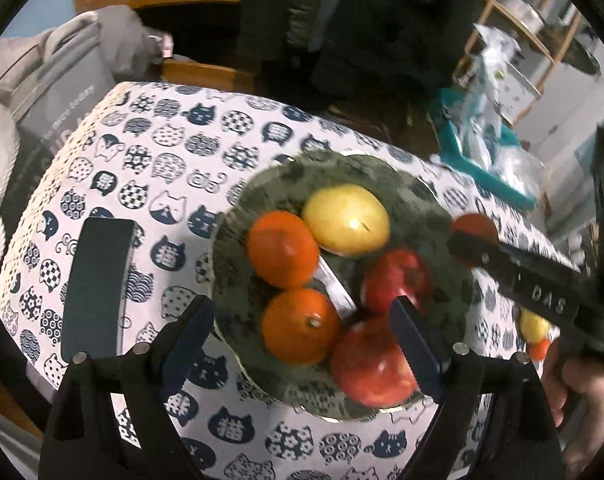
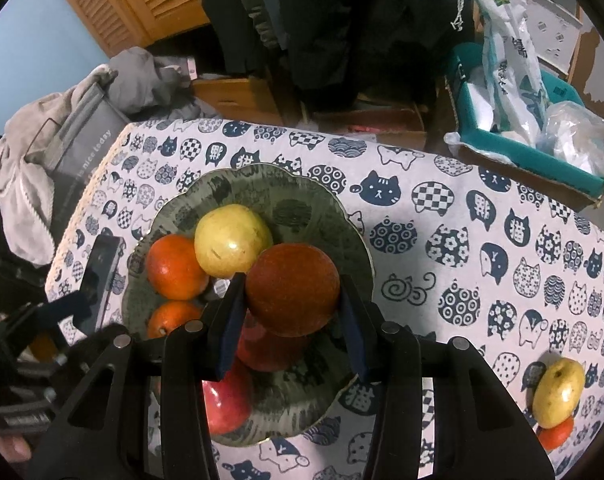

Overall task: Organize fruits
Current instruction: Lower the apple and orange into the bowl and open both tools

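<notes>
The right tongs point(image 2: 293, 312), clamped on a red apple point(image 2: 292, 289) above the full plate point(image 2: 353, 240), could topple piled fruit, while the left tongs point(image 1: 302, 344) hang open, empty.

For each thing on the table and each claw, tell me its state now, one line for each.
Left claw: open, empty, above the plate.
Right claw: shut on a dark red fruit, over the plate.
Plate: on the tablecloth, holding two oranges, a yellow fruit and two red apples.
Yellow fruit off the plate: on the tablecloth, touching a small orange.
Phone: flat, screen dark.
</notes>
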Available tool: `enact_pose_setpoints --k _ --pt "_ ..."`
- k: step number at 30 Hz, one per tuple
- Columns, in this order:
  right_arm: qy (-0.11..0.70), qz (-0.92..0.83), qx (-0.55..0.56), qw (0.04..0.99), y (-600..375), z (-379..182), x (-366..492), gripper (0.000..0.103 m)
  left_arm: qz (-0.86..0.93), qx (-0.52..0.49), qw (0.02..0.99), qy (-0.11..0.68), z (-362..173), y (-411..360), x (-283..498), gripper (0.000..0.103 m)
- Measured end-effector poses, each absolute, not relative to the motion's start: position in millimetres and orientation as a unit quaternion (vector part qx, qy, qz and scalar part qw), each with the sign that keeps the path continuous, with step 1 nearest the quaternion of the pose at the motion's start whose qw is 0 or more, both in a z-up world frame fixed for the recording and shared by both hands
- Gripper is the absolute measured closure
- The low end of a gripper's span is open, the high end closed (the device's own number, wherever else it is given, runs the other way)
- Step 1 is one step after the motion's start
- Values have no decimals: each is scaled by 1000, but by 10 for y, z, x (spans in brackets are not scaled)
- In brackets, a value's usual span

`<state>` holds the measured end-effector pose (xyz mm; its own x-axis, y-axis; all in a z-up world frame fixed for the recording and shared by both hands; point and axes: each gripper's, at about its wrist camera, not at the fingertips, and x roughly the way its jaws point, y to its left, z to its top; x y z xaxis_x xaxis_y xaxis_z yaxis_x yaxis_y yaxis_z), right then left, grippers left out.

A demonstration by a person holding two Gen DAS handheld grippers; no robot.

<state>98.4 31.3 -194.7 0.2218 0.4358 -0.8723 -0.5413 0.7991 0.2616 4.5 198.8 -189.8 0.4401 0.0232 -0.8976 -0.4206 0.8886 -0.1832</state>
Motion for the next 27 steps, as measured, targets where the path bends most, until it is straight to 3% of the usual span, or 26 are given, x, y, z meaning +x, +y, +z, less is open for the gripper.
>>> enact_pose_setpoints --k 5,7,9,27 --pt "544 318 -45 775 377 -1970 1015 57 151 -197 829 501 -1866 2101 37 13" --pt "541 323 -43 775 400 -1949 1016 46 153 -196 830 499 -1855 2117 27 13" --pt "533 324 -48 780 420 -1902 1002 42 153 -196 831 498 -1848 2120 27 13" --pt "492 292 -68 817 21 -1372 858 38 124 -171 854 475 -1537 1804 49 13"
